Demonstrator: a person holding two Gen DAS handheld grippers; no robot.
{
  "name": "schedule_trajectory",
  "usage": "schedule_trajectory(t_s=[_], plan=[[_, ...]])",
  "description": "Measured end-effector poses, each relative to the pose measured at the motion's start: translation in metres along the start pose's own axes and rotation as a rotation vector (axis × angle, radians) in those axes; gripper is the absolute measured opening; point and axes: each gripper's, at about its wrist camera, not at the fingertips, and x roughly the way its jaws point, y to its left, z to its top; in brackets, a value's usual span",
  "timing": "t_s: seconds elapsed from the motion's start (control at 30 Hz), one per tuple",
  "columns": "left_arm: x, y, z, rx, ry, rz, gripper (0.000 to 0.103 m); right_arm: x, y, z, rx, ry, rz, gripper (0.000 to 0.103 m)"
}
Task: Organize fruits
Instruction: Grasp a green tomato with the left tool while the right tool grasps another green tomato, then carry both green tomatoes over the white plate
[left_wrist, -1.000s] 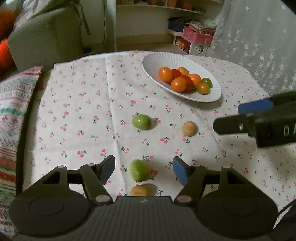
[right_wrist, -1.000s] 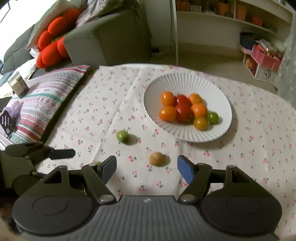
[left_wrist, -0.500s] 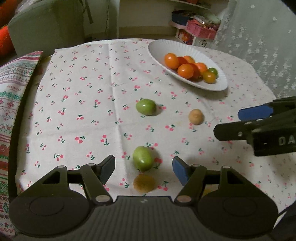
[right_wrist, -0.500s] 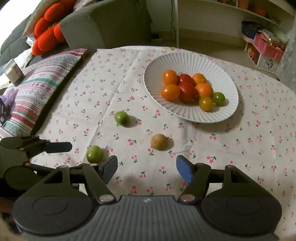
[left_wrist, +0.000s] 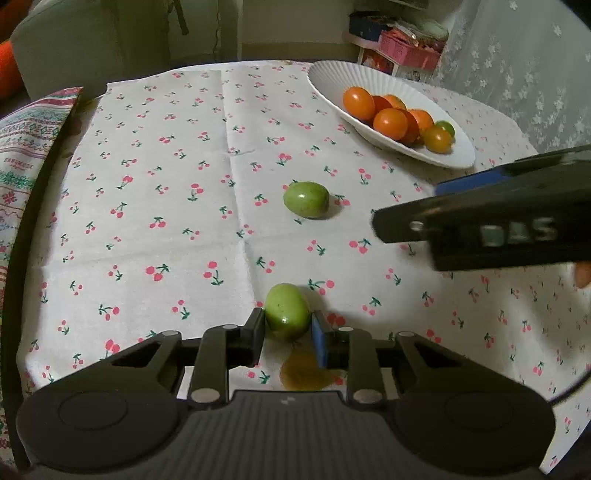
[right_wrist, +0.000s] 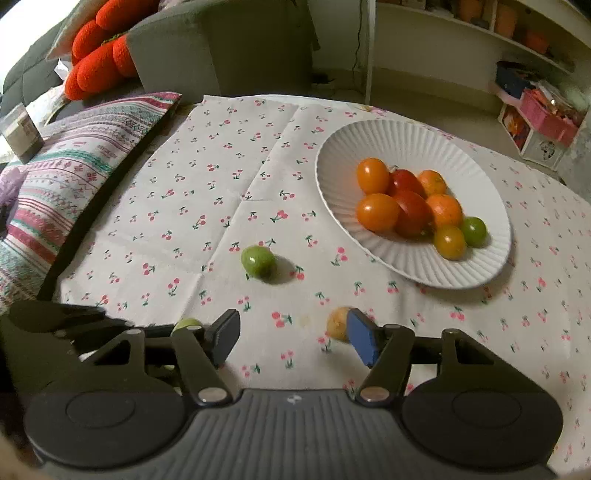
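Note:
My left gripper (left_wrist: 288, 328) is shut on a green tomato (left_wrist: 287, 311) low over the cherry-print cloth; that tomato peeks out behind my right gripper's left finger in the right wrist view (right_wrist: 187, 325). A second green tomato (left_wrist: 306, 199) (right_wrist: 258, 261) lies mid-table. A white ribbed plate (right_wrist: 406, 147) (left_wrist: 332, 77) holds several orange and red tomatoes and a green one. My right gripper (right_wrist: 291, 338) is open and empty, its blue pad beside a small tan fruit (right_wrist: 338, 324). The right gripper shows at the right in the left wrist view (left_wrist: 480, 221).
A brown stain (left_wrist: 306, 373) marks the cloth under my left gripper. A striped cushion (right_wrist: 74, 166) lies along the table's left edge, with a sofa (right_wrist: 221, 44) behind. Shelves and a pink basket (right_wrist: 546, 114) stand at the back right.
My left gripper has moved forward and closed on the near green tomato. My right gripper has moved lower and nearer, so the tan fruit now sits by its right finger.

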Motion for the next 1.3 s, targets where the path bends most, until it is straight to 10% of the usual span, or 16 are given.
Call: schedule_trajectory(t_s=[0.5, 0.7, 1.3], plan=[[-0.007, 0.019, 0.002, -0.047, -0.021, 0.004, 0.010, 0.053, 0.030, 0.031, -0.039, -0.016, 0.032, 0.052], [-0.010, 0.028, 0.002, -0.043, -0.031, 0.037, 0.010, 0.068, 0.036, 0.030, -0.072, 0.037, 0.032, 0.024], [-0.017, 0.023, 0.007, 0.020, -0.075, 0.088, 0.010, 0.048, 0.041, 0.029, -0.100, -0.004, 0.042, 0.024]])
